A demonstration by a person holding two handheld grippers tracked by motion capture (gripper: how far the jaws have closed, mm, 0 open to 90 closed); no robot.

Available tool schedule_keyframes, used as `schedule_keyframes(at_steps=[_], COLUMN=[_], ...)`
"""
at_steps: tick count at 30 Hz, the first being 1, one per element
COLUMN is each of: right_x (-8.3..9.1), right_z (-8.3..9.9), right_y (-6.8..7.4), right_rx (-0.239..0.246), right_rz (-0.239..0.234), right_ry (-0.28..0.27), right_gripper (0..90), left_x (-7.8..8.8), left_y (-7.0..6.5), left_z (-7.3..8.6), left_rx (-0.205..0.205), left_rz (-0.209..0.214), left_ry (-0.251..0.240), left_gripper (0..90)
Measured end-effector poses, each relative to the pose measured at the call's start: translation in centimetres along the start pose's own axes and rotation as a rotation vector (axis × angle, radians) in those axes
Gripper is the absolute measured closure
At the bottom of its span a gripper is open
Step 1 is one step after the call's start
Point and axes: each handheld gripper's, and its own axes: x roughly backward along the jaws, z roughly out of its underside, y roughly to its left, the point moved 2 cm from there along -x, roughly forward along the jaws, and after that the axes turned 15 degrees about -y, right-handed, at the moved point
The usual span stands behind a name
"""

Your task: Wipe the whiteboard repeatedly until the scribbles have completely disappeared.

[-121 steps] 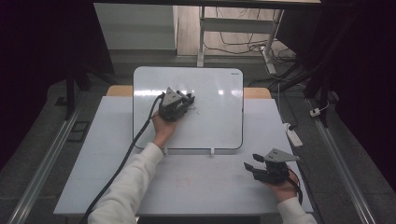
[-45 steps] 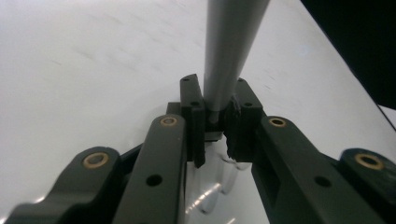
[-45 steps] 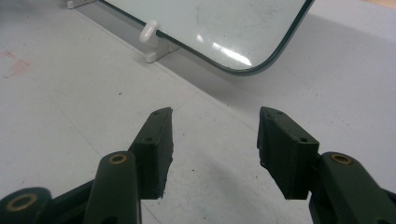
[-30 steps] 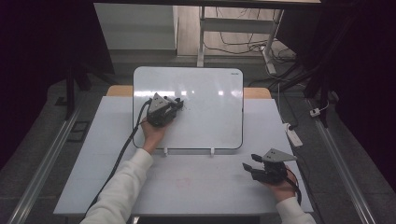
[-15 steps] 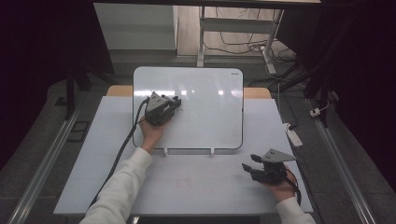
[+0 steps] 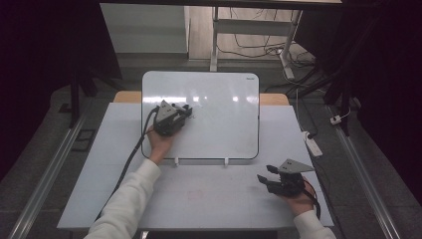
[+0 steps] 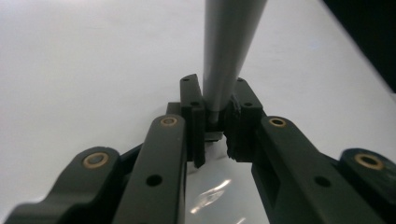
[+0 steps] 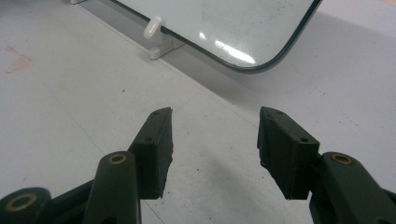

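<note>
Jaws of your left gripper [image 7: 215, 135] are closed on a grey marker pen [image 7: 229, 51], which stands straight up between them in the left gripper view. The pen is a smooth, matt grey barrel, round, and it becomes thinner toward the end that sits between the pads; the upper part leaves the picture at the top, so you cannot see its cap or tip there. The left gripper view also shows the white glossy surface under the pen, with a small bright reflection near the jaws.

In the high view your left gripper [image 6: 185, 113] lies over the left part of the whiteboard [image 6: 224, 124], your hand behind it at the board's lower left edge, and the black cable [image 6: 132, 154] trails back along your sleeve. The whiteboard is white, with rounded corners and a dark thin rim, and it rests on the pale table [image 6: 209, 199]. Two small white clips [image 6: 175, 161] sit at its near edge.

Your right gripper [image 6: 268, 174] is well apart from the board, on the near right part of the table. Its jaws stand half open with nothing between them [image 8: 214, 149], above the bare table, and one corner of the whiteboard [image 8: 261, 42] is ahead.
</note>
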Motion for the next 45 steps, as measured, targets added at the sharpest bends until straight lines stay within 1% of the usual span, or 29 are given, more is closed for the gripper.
schedule_keyframes(at_steps=[1, 2, 3, 5, 6, 8, 9, 10, 12, 13, 15, 17, 19, 20, 22, 28, 30, 32, 33, 36, 38, 42, 44, 45], right_x=[0.0, 0.0, -0.1, -0.2, -0.2, -0.3, -0.3, -0.3, -0.4, -0.4, -0.4, -0.4, -0.4, -0.4, -0.5, -0.4, -0.3, -0.3, -0.3, -0.4, -0.4, -0.4, -0.3, -0.3], right_z=[0.0, 0.0, 0.0, 0.0, -0.1, -0.1, -0.1, -0.1, 0.0, 0.0, 0.0, 0.0, 0.0, 0.0, 0.0, -0.1, -0.1, -0.1, -0.1, 0.0, 0.0, -0.1, -0.1, -0.1], right_y=[0.0, 0.1, 0.1, 0.2, 0.2, 0.3, 0.3, 0.3, 0.3, 0.3, 0.3, 0.2, 0.2, 0.3, 0.3, 0.4, 0.3, 0.3, 0.2, 0.3, 0.3, 0.3, 0.4, 0.4], right_rx=[0.001, 0.0, 0.001, 0.003, 0.002, 0.002, 0.001, 0.0, 0.003, 0.004, 0.003, -0.002, -0.003, -0.001, 0.004, 0.003, 0.002, -0.003, -0.002, 0.0, 0.005, 0.004, 0.005, 0.006], right_rz=[0.0, 0.001, 0.0, -0.002, -0.002, -0.003, -0.004, -0.005, -0.006, -0.007, -0.007, -0.005, -0.005, -0.007, -0.008, -0.007, -0.006, -0.005, -0.006, -0.009, -0.01, -0.008, -0.005, -0.005], right_ry=[0.0, 0.001, 0.001, 0.003, 0.003, 0.002, 0.001, 0.003, 0.007, 0.009, 0.009, 0.006, 0.005, 0.006, 0.01, 0.004, 0.003, 0.002, 0.003, 0.006, 0.006, 0.004, 0.002, 0.002], right_gripper=[45.4, 45.4, 45.4, 45.4, 45.4, 45.4, 45.4, 45.4, 45.3, 45.3, 45.3, 45.3, 45.3, 45.3, 45.3, 45.3, 45.3, 45.3, 45.3, 45.3, 45.3, 45.3, 45.3, 45.3], left_x=[0.3, 0.5, 0.6, 0.3, 0.1, -0.3, -0.5, -0.6, -0.5, -0.3, 0.4, 1.2, 1.8, 1.9, 1.8, 0.2, 0.1, 0.4, 0.8, 1.9, 2.2, 1.5, 0.8, 0.4], left_y=[0.4, 0.6, 0.4, -0.4, -1.1, -2.6, -3.0, -3.3, -2.9, -2.4, -1.3, 0.0, 0.9, 1.0, 0.5, -2.2, -2.9, -2.7, -2.2, -0.2, 0.3, -0.5, -1.0, -1.3], left_z=[0.1, 0.2, 0.4, 0.8, 1.0, 1.4, 1.5, 1.5, 1.4, 1.3, 0.9, 0.7, 0.7, 0.9, 1.1, 1.8, 2.0, 1.8, 1.7, 1.4, 1.4, 1.5, 1.5, 1.5], left_rx=[0.01, 0.023, 0.029, 0.03, 0.025, -0.001, -0.002, -0.005, 0.003, 0.003, -0.002, 0.011, 0.023, 0.03, 0.033, 0.051, 0.039, 0.014, 0.008, 0.029, 0.032, 0.031, 0.042, 0.056], left_rz=[-0.008, -0.006, -0.007, 0.012, 0.03, 0.057, 0.067, 0.064, 0.066, 0.056, 0.018, -0.021, -0.035, -0.037, -0.039, 0.011, 0.018, 0.01, -0.008, -0.05, -0.06, -0.05, -0.045, -0.04], left_ry=[-0.001, -0.004, -0.011, -0.011, -0.008, 0.002, 0.003, 0.002, 0.004, 0.005, 0.004, -0.002, -0.006, -0.012, -0.023, -0.042, -0.038, -0.028, -0.024, -0.024, -0.026, -0.042, -0.06, -0.067], left_gripper=[78.4, 78.4, 78.4, 78.4, 78.4, 78.4, 78.4, 78.4, 78.4, 78.4, 78.4, 78.4, 78.4, 78.4, 78.4, 78.4, 78.4, 78.4, 78.4, 78.4, 78.4, 78.4, 78.4, 78.4])
